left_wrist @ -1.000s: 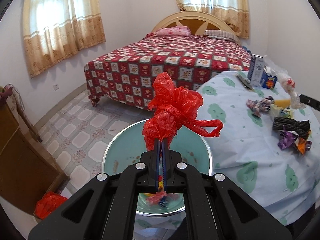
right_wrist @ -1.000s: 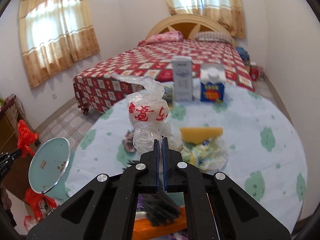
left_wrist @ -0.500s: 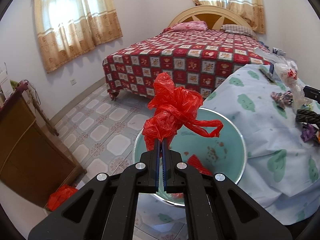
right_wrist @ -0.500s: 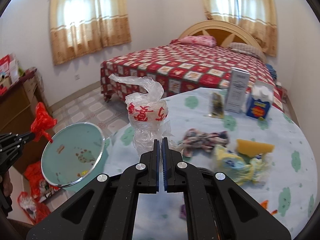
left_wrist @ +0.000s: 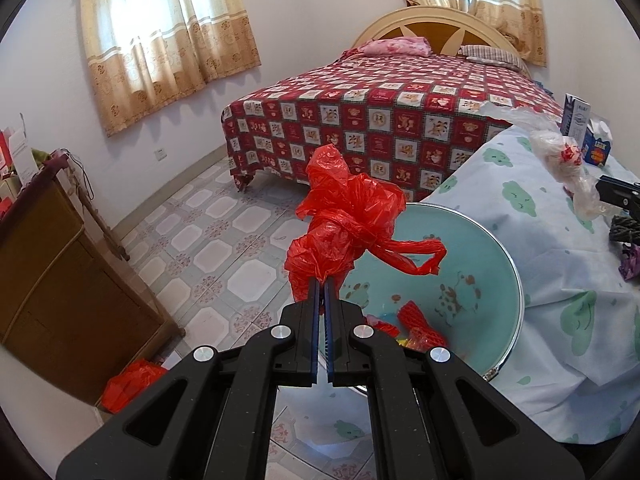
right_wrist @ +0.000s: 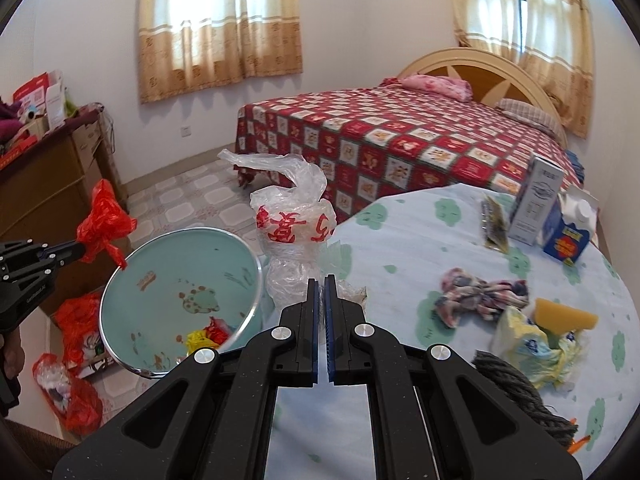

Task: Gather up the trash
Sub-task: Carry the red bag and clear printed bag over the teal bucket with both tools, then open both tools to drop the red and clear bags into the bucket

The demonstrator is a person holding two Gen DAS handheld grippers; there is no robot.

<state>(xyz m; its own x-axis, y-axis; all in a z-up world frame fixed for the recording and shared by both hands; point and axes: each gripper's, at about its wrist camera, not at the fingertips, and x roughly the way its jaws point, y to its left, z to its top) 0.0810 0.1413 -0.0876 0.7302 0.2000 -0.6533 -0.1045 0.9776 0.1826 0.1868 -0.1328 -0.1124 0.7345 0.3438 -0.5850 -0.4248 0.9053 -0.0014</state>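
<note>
Drop-off step: left hand-held gripper (left_wrist: 322, 280) clamped on red plastic bag (left_wrist: 344, 216) above the teal basin (left_wrist: 472, 248); right hand-held gripper (right_wrist: 321, 278) pinching clear printed bag (right_wrist: 294, 220) beside the tabletop (right_wrist: 420, 240) edge. Next, I'd guess: centre each over the basin, release.

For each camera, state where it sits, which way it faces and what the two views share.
Left wrist: on the left gripper, shut on the red bag, facing down over the teal basin toward the bed.
Right wrist: on the right gripper, shut on the clear bag, facing over the table; a hand shows at left.
Shared: basin, bed, both bags, each other's gripper.
</note>
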